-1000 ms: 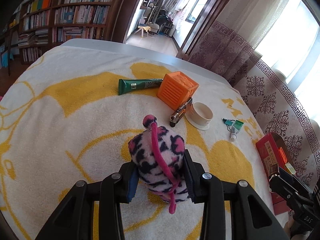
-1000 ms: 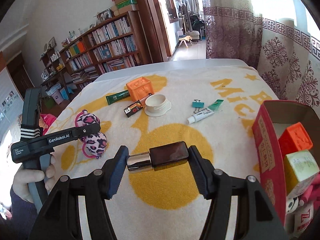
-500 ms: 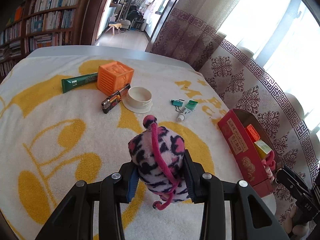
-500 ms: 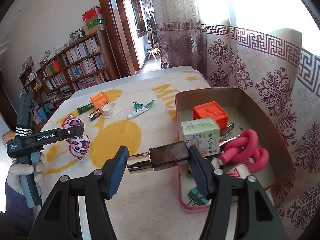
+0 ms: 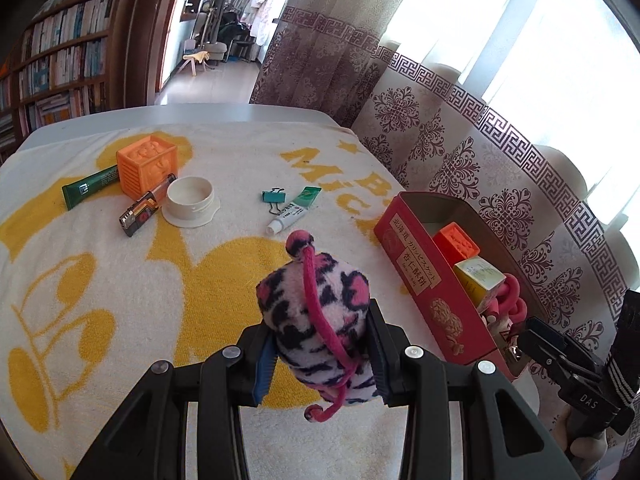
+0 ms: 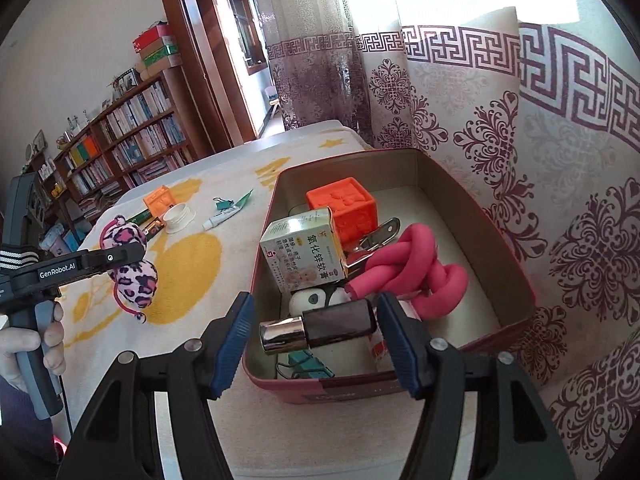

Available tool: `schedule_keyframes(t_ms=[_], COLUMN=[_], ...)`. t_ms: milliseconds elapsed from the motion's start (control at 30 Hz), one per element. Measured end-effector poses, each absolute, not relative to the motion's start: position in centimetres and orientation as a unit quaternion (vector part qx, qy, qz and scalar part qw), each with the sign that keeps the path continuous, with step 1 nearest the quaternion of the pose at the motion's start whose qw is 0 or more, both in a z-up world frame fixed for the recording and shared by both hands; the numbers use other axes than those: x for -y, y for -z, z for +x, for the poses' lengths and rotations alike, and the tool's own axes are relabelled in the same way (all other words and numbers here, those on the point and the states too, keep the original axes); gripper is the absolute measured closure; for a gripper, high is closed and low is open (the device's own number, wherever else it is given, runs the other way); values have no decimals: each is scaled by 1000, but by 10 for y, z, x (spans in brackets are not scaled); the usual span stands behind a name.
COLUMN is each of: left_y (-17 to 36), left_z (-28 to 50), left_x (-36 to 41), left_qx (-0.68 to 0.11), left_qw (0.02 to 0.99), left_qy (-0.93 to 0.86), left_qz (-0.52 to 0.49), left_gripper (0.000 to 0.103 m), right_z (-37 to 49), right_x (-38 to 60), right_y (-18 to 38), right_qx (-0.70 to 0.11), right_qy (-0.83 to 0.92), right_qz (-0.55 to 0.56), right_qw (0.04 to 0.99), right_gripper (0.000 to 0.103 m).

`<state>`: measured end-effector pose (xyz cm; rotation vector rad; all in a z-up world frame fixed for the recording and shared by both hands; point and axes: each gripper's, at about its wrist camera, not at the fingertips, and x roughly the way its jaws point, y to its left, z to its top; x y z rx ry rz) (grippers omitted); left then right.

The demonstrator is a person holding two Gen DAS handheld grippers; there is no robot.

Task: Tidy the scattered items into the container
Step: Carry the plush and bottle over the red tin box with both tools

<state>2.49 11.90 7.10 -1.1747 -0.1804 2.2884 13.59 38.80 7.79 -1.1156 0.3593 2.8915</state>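
The yellow-and-white blanket [image 5: 120, 280] lies beneath and ahead of both grippers. The red tin [image 6: 472, 208], the container, sits directly under and ahead of the right gripper [image 6: 316, 326]; seen from the left gripper [image 5: 320, 344], it stands ahead and to the right, near but not under it.

Inside the tin, beyond the right gripper's fingertips, lie an orange cube [image 6: 344, 208], a white medicine carton [image 6: 304, 250] leaning against that cube, a knotted pink foam rod [image 6: 412, 268] to the right, and a green binder clip [image 6: 308, 364] just below the gripper's left pad.

The left gripper is clamped on a pink leopard-print plush pouch [image 5: 320, 312], both pads pressed into its sides, its pink cord hanging down in front. It is held above the blanket.

The right gripper's jaws are opening. A dark lipstick tube with a shiny metal end [image 6: 320, 326] lies crosswise between them over the tin's near end; a gap shows between its metal end and the left pad, while its dark end sits at or just beside the right pad.

Well ahead of the left gripper on the blanket are a second orange cube [image 5: 146, 164], a white lid [image 5: 190, 202], a green tube [image 5: 90, 186], a lighter [image 5: 146, 210] touching that cube, a small white-and-green tube [image 5: 294, 210], and another green binder clip [image 5: 274, 197] beside it.
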Motion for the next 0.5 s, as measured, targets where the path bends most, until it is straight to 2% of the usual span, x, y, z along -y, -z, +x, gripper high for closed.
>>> schedule_keyframes(t_ms=[100, 233, 500], left_y=[-74, -81, -95], left_z=[29, 35, 52], left_x=[-131, -149, -197], left_qx=[56, 45, 24], left_qw=[282, 295, 341], left_qy=[-852, -850, -837], left_qz=[-437, -435, -428], left_gripper=[62, 62, 62], right_z=[141, 148, 162], right_x=[-399, -411, -409], right_y=[-77, -75, -78], right_qx=[-137, -153, -110], right_qy=[-928, -928, -941], right_qz=[-347, -340, -319], right_qw=[9, 9, 17], right_gripper=[27, 27, 27])
